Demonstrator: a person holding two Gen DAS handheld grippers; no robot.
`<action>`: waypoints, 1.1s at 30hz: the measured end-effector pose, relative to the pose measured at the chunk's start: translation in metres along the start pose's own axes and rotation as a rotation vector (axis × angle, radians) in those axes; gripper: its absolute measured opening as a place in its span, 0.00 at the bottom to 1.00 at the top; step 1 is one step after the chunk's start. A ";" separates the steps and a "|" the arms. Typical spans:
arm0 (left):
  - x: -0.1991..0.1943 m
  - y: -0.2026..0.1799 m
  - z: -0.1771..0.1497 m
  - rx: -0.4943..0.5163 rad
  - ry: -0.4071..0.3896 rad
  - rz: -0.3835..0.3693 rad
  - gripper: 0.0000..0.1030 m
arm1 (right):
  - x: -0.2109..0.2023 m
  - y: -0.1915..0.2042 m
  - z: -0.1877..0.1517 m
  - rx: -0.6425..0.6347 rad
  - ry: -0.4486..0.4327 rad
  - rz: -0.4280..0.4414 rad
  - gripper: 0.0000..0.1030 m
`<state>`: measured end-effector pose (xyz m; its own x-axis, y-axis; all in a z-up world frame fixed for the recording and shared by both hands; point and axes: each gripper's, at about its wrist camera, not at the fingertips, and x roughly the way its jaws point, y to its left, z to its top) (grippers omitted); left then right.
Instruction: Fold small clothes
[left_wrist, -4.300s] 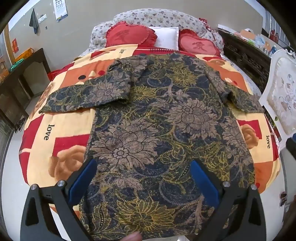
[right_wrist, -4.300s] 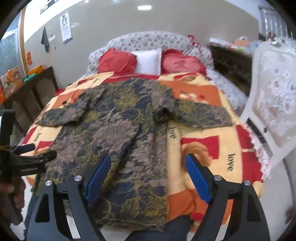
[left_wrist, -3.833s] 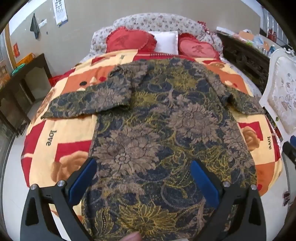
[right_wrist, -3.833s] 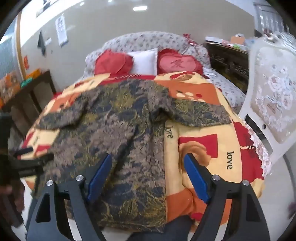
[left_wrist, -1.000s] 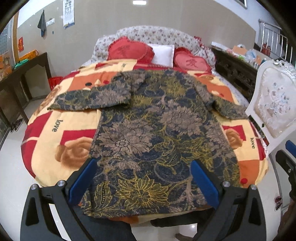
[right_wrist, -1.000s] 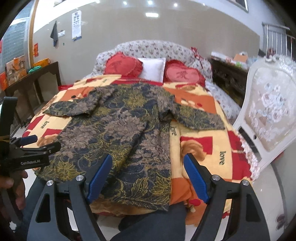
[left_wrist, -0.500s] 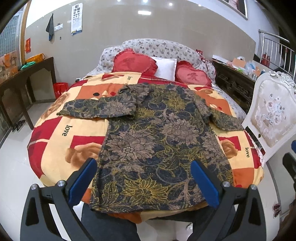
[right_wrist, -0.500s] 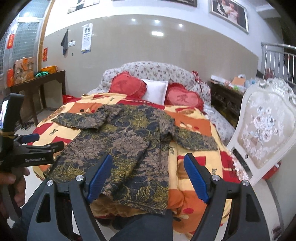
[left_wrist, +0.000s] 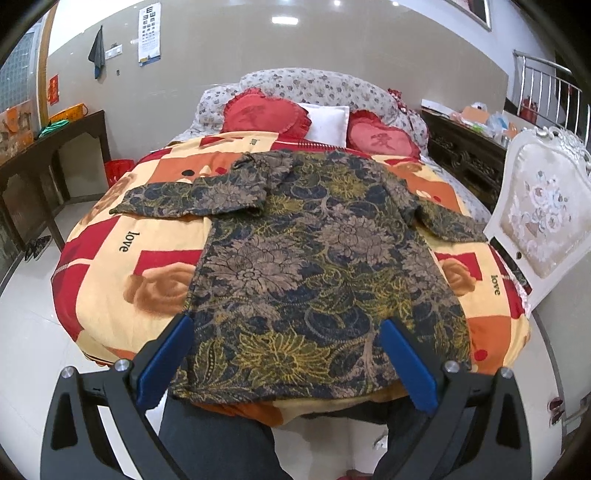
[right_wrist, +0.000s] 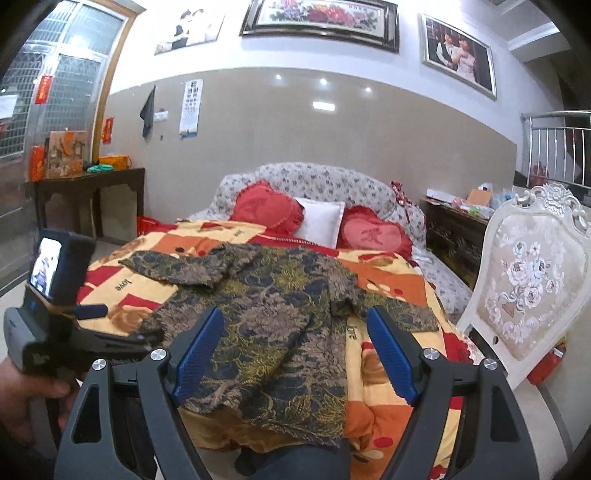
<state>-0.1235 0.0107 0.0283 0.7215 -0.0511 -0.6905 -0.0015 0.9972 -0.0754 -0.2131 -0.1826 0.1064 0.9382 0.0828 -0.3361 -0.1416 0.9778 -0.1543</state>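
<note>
A dark floral long-sleeved garment (left_wrist: 310, 254) lies flat on the bed, collar at the far end, both sleeves spread out, hem hanging over the near edge. It also shows in the right wrist view (right_wrist: 273, 317). My left gripper (left_wrist: 284, 332) is open and empty, held back from the bed above the hem. My right gripper (right_wrist: 295, 339) is open and empty, raised and tilted up toward the wall, well clear of the garment. The left gripper's body (right_wrist: 55, 314) shows at the left of the right wrist view.
The bed (left_wrist: 110, 266) has an orange, red and yellow cover. Red heart cushions (left_wrist: 262, 114) and a white pillow (left_wrist: 325, 122) lie at the headboard. A white ornate chair (left_wrist: 543, 225) stands close on the right, a dark wooden table (left_wrist: 44, 162) on the left.
Both grippers have drawn back and risen from the bed. The right wrist view has tilted up to show the wall pictures. The garment has not moved.
</note>
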 end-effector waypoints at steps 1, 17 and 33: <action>-0.001 -0.002 -0.001 0.008 -0.002 0.005 1.00 | 0.000 0.000 0.000 0.003 -0.001 0.004 0.80; -0.014 -0.011 -0.008 0.011 -0.089 0.021 1.00 | 0.058 -0.013 -0.012 0.194 0.299 -0.185 0.80; -0.011 -0.006 -0.016 -0.012 -0.075 0.016 1.00 | 0.060 0.010 -0.018 0.144 0.366 -0.385 0.80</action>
<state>-0.1427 0.0046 0.0244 0.7709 -0.0302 -0.6362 -0.0216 0.9971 -0.0734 -0.1643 -0.1713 0.0678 0.7387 -0.3335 -0.5858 0.2594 0.9427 -0.2097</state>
